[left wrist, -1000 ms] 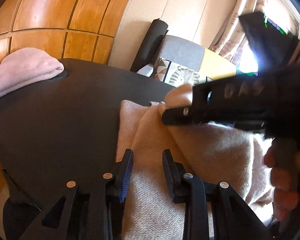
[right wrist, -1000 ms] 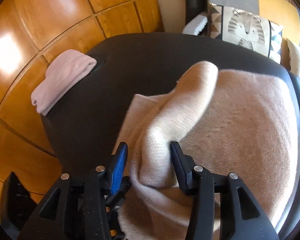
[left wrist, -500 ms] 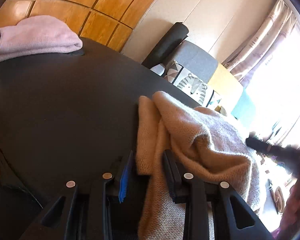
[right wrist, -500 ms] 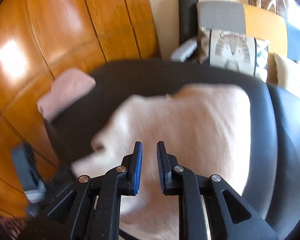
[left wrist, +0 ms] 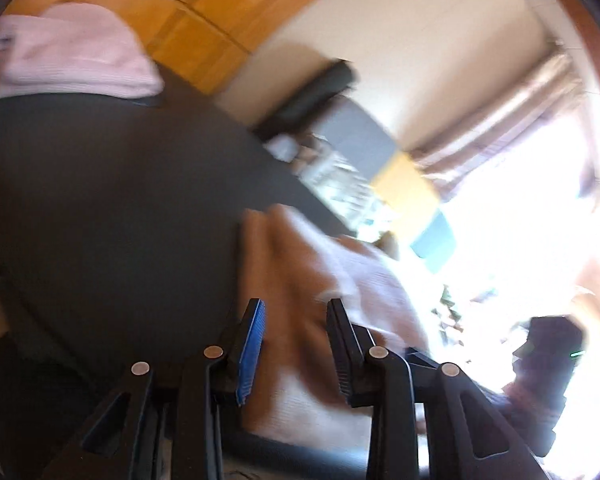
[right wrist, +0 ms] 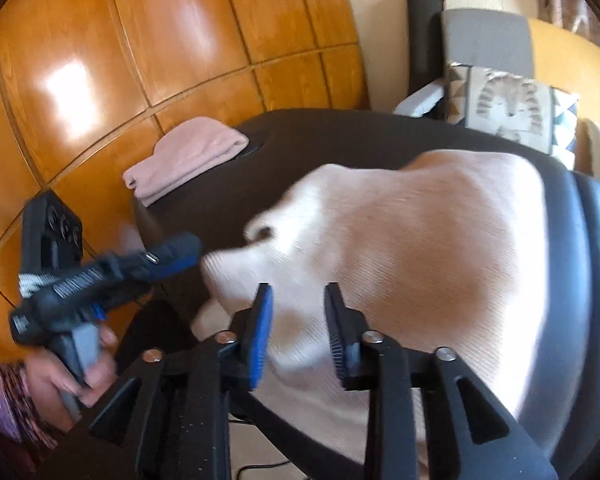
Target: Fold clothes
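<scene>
Your right gripper [right wrist: 296,320]: fingers apart, nothing between them, hovering over the near edge of the beige sweater [right wrist: 420,240]. Your left gripper [left wrist: 294,344]: fingers also apart and empty, sweater [left wrist: 300,280] just ahead, blurred. Sweater lies spread on the dark counter [right wrist: 340,136]. A folded pink garment [right wrist: 184,156] sits at the far corner.
</scene>
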`<state>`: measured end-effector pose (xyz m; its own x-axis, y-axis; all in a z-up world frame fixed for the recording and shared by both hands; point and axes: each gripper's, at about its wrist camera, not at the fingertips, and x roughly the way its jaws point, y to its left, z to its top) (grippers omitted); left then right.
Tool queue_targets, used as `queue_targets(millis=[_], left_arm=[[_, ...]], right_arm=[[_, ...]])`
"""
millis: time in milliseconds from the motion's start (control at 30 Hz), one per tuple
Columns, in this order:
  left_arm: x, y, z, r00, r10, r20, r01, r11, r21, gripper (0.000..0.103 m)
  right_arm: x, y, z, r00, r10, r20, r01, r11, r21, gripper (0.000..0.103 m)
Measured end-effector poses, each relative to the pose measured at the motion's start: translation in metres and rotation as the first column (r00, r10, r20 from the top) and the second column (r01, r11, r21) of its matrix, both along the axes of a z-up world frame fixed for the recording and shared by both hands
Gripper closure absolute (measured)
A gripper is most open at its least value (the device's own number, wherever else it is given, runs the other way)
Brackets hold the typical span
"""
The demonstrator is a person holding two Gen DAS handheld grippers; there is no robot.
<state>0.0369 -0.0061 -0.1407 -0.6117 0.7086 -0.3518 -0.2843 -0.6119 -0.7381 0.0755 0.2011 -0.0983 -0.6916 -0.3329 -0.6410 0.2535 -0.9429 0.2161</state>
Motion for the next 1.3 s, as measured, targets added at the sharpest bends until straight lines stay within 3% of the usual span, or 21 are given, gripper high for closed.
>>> queue_targets(millis=[100,200,267,500,600,667,733,800,867,1067,1300], left_arm=[[0.001,0.014,0.005,0.997,-0.077,0.009,0.076,0.996,0.035,0.062],[0.0,0.028,0.005,0.992,-0.123,0.022,0.122,0.992,0.016,0.053],[0.0,0.037,0.005,0.989,-0.141,0.033,0.142,0.99,-0.012,0.05],[-0.003,0.054,0.009,0.991,-0.123,0.048,0.127,0.985,-0.116,0.043],[-0.007,0.062,0.005,0.987,-0.133,0.09,0.144,0.981,-0.13,0.045],[-0.011,0.063,0.0,0.982,-0.144,0.118,0.156,0.982,-0.102,0.061],[-0.015,0.062,-0.003,0.979,-0.15,0.137,0.162,0.983,-0.082,0.091],[-0.015,0.058,-0.001,0.978,-0.16,0.133,0.168,0.984,-0.054,0.093],[-0.012,0.054,0.01,0.982,-0.17,0.085,0.173,0.984,-0.035,0.094],[0.003,0.041,0.046,0.98,-0.197,0.016,0.198,0.979,-0.038,0.094],[0.023,0.03,0.043,0.982,-0.179,0.061,0.181,0.983,-0.041,0.095]], right_arm=[[0.032,0.019,0.003,0.997,-0.074,-0.034,0.077,0.994,0.072,0.068],[0.058,0.029,0.001,0.991,-0.122,-0.063,0.132,0.974,0.187,0.058],[0.072,0.033,-0.007,0.989,-0.133,-0.067,0.145,0.958,0.249,0.057],[0.08,0.012,-0.029,0.995,-0.062,-0.082,0.089,0.917,0.388,0.057],[0.078,-0.003,-0.037,0.992,-0.038,-0.12,0.09,0.878,0.471,0.057],[0.072,-0.007,-0.041,0.99,-0.052,-0.133,0.113,0.854,0.508,0.057],[0.068,-0.007,-0.045,0.988,-0.071,-0.136,0.134,0.835,0.534,0.061],[0.064,-0.004,-0.048,0.987,-0.089,-0.134,0.149,0.824,0.547,0.081],[0.066,0.0,-0.046,0.984,-0.115,-0.137,0.17,0.837,0.519,0.087],[0.072,0.005,-0.034,0.975,-0.12,-0.187,0.199,0.848,0.491,0.088],[0.08,-0.001,-0.039,0.98,-0.075,-0.183,0.163,0.831,0.532,0.088]])
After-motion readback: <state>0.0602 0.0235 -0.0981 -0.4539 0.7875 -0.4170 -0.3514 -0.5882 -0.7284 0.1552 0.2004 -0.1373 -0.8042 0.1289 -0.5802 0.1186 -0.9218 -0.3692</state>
